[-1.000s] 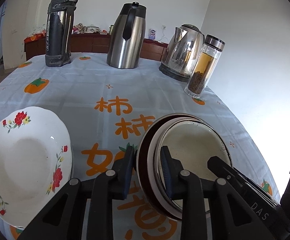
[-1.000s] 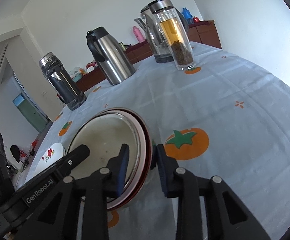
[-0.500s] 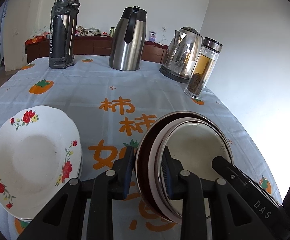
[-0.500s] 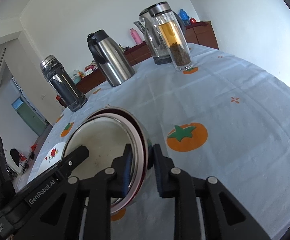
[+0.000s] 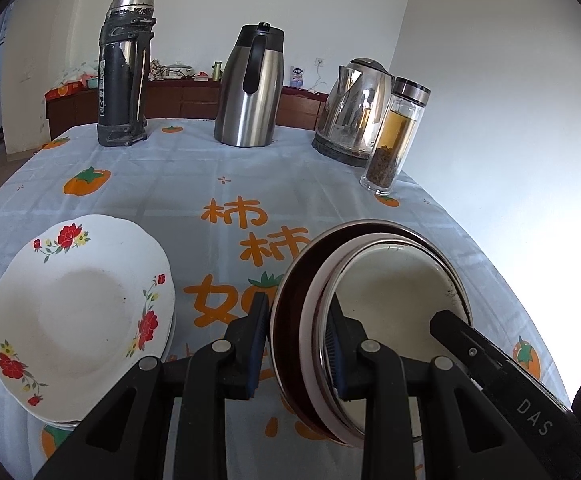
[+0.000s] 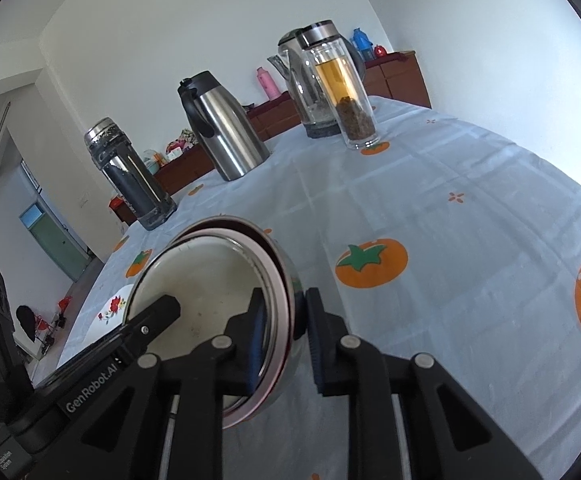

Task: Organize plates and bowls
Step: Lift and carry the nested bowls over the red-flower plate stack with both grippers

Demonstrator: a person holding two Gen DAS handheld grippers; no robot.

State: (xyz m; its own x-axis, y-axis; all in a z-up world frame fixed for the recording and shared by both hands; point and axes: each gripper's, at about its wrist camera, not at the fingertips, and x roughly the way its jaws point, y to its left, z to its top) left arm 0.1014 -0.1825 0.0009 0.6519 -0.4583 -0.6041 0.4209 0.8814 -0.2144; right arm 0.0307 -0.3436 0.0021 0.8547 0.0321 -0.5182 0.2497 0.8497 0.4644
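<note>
Nested bowls [image 5: 394, 288], dark red outside with a steel-rimmed cream one inside, are held tilted over the tablecloth between both grippers. My left gripper [image 5: 296, 340] is shut on their left rim, one pad inside and one outside. My right gripper [image 6: 286, 320] is shut on the opposite rim of the bowls [image 6: 206, 276], pads pressing the wall from both sides. Whether the base touches the cloth I cannot tell. A white plate with red flowers [image 5: 78, 304] lies to the left of the bowls and shows small in the right wrist view [image 6: 114, 306].
At the far side of the table stand a dark flask [image 5: 124, 76], a steel jug [image 5: 250, 88], an electric kettle [image 5: 354, 112] and a glass tea bottle [image 5: 394, 140]. The tablecloth [image 6: 450, 240] has orange fruit prints. A white wall runs close along the right.
The right gripper's jaws have narrowed onto the bowl wall. Both grippers with the bowls have drawn back a little from the flasks, and more of the floral plate shows at the left.
</note>
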